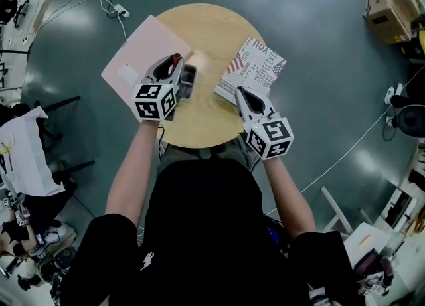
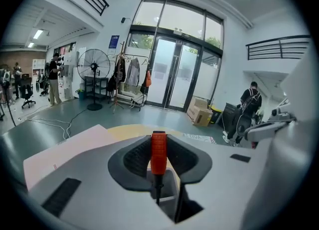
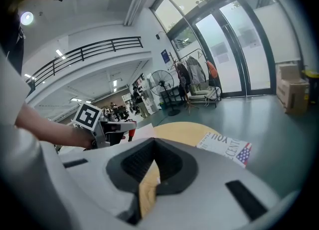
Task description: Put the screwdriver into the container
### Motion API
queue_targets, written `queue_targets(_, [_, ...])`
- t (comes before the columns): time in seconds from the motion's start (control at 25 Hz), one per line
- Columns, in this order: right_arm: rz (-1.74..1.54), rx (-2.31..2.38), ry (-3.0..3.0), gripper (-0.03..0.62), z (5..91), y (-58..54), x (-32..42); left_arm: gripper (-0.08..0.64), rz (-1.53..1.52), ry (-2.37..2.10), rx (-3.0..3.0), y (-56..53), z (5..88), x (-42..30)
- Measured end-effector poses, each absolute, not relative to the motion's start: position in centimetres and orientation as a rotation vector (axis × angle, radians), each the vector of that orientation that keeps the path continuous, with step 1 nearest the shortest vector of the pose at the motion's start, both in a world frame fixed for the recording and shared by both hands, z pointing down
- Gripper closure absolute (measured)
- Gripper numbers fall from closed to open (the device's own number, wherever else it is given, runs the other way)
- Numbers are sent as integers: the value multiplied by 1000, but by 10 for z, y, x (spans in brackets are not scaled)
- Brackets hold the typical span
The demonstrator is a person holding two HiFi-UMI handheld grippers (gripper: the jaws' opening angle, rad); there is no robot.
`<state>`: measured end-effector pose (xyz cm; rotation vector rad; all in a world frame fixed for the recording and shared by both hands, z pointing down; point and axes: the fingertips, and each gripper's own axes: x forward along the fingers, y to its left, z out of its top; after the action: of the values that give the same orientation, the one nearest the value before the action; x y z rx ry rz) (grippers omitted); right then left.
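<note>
My left gripper is shut on a screwdriver with a red handle. It hovers over the left part of the round wooden table. In the left gripper view the red handle stands upright between the ribbed pads, its dark shaft pointing down toward the camera. A small dark container lies on the table just right of that gripper. My right gripper hangs near the table's front right edge, its jaws shut and empty.
A pink folder overhangs the table's left edge. A printed book lies at the table's right, beyond the right gripper. Cables run over the grey floor at the back left. Cardboard boxes stand far right.
</note>
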<state>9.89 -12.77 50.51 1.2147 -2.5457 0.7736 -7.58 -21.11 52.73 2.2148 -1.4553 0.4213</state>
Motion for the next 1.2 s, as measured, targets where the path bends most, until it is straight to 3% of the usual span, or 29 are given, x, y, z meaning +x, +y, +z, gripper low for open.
queue_targets(0.84, [835, 1212, -2506, 591, 528, -127, 108, 465, 573, -1444, 2158, -202, 581, -72])
queue_targets(1.2, [824, 1168, -2531, 591, 526, -131, 100, 465, 358, -1562, 1977, -190, 574, -102])
